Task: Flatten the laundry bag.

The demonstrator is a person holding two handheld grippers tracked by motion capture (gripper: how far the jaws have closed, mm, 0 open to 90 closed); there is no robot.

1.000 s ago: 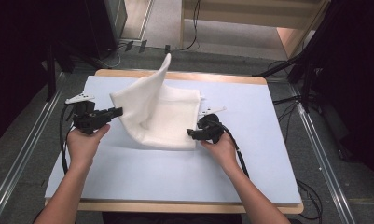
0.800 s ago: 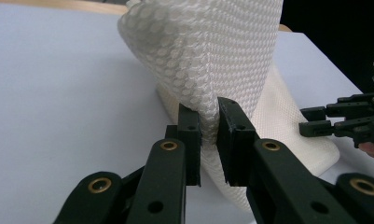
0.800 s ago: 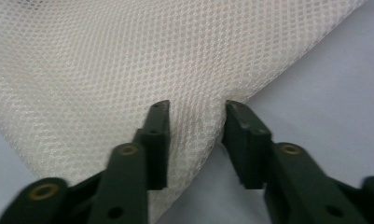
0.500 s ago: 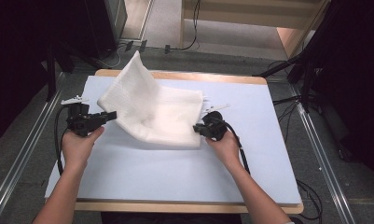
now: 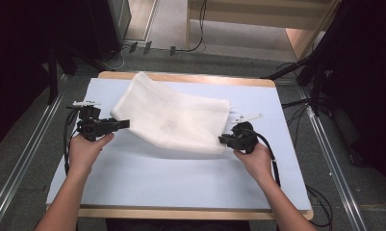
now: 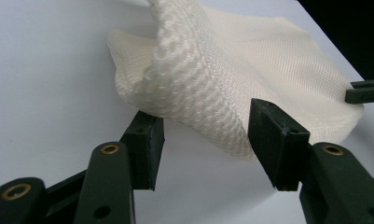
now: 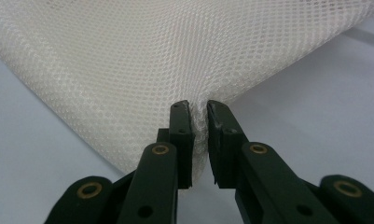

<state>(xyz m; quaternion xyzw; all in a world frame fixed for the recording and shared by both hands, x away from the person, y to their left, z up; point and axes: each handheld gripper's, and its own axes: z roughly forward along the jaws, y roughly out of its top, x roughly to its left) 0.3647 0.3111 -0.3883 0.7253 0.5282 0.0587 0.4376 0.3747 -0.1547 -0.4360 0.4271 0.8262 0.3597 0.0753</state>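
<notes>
While right tongs [image 7: 199, 116] pinch it, mesh cloth [image 5: 173, 118] sits between open left tongs [image 6: 205, 135].

Pale blue table [image 5: 181, 187], grey floor [image 5: 335, 192]

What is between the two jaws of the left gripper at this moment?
In the left gripper view, a fold of the white mesh cloth lies between the jaws of the left gripper. The jaws have just been opening and stand apart from it, with light blue table below.

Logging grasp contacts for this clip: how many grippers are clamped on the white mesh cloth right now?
1. The right gripper pinches the white mesh cloth at its near right corner. The left gripper, at the cloth's left edge, has just been opening; cloth lies between its jaws unclamped.
</notes>
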